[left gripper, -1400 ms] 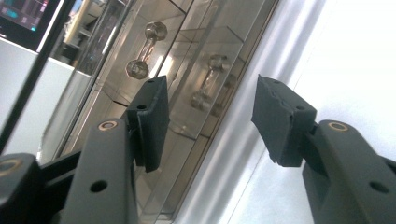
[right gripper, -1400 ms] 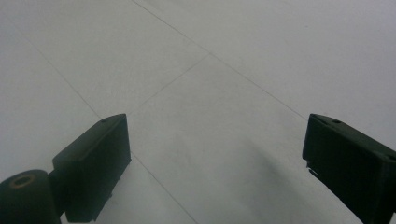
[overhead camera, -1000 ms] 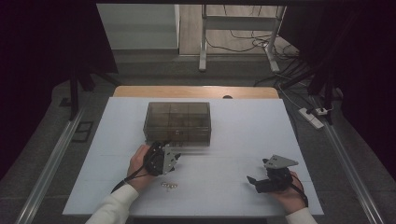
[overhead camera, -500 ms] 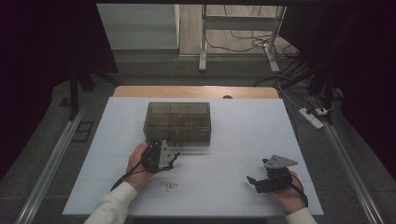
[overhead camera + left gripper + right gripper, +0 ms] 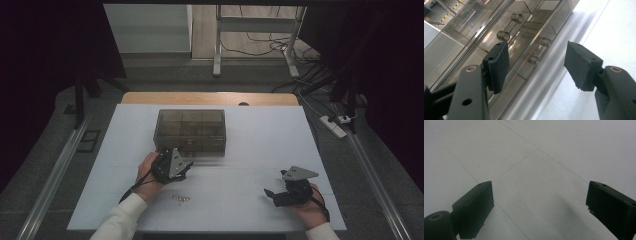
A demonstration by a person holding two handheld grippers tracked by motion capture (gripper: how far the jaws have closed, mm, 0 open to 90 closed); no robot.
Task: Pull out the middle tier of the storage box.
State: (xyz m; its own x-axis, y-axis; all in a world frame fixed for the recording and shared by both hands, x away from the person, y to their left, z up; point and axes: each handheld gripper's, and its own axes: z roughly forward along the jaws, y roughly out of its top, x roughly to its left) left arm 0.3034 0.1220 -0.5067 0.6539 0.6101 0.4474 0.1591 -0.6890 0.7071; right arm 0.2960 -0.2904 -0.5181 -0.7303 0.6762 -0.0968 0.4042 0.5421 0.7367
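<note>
White tabletop (image 5: 250,135) lies bare around both wide-open claws, left claw (image 5: 536,65) facing the box (image 5: 190,129) front edge.

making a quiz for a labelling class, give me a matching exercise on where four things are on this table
Things:
1. box
2. left gripper
3. right gripper
4. small pale pieces

Places:
A. near right of the table, over bare surface
B. near edge, just in front of the left hand
C. middle of the table, toward the far side
D. at the box's near left corner, jaws apart

Pairs: 1-C, 2-D, 3-A, 4-B
</note>
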